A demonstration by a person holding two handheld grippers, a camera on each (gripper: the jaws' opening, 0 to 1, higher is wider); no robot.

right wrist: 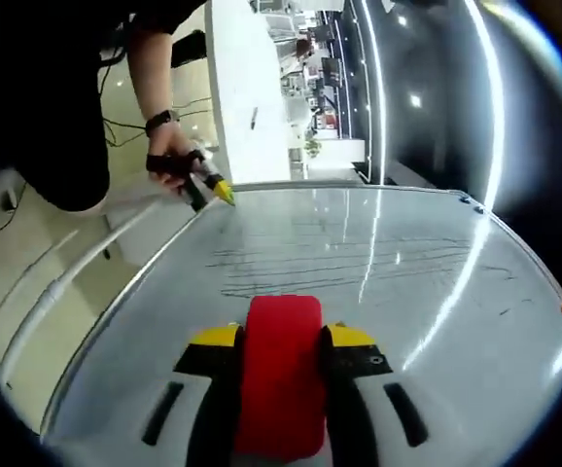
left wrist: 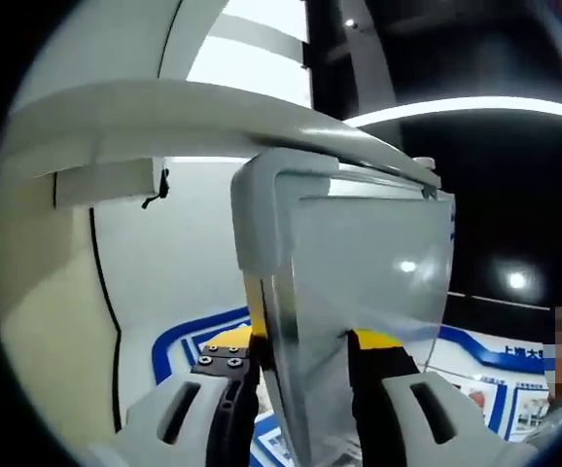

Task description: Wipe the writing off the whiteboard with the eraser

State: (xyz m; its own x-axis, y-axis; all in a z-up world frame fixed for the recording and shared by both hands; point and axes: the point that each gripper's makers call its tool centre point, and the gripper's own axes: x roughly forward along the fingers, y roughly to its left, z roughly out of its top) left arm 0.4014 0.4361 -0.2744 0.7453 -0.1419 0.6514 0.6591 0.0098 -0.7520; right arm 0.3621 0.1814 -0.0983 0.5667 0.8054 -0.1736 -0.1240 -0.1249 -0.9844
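In the right gripper view we see our right gripper (right wrist: pixel 283 352) clamped on the red eraser (right wrist: pixel 281 375) at bottom centre, over the whiteboard (right wrist: pixel 437 321) and its faint writing (right wrist: pixel 359 265). Our left gripper (left wrist: pixel 305 355) pinches the board's edge at centre frame.

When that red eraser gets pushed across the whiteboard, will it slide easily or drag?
Probably slides easily: the whiteboard looks glossy, with streaks of reflected light. The red eraser seems firmly pinched between the right tongs, so it likely won't twist. The left tongs clamp the board's edge, which should steady it.
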